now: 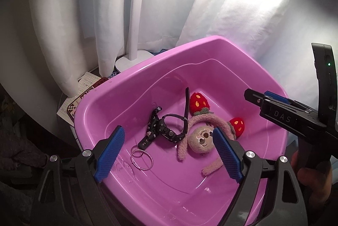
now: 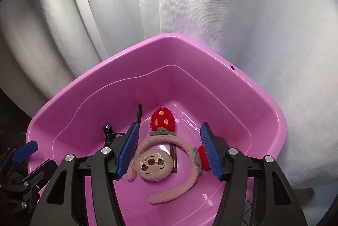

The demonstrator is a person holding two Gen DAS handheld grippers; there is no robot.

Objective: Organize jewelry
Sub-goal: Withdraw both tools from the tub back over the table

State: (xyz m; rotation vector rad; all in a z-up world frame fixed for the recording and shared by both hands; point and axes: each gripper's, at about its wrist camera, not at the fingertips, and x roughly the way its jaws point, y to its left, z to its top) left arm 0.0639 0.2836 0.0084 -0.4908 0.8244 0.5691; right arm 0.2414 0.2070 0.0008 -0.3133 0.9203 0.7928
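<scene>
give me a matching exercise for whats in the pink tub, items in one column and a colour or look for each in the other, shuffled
Column one:
1. watch
2. bangles
3. plush headband
4. tub

Column two:
a. pink plastic
b. thin silver rings
c. black, strap open
d. fuzzy beige with red strawberries

Pairs: 1-c, 2-b, 3-d, 4-a
</scene>
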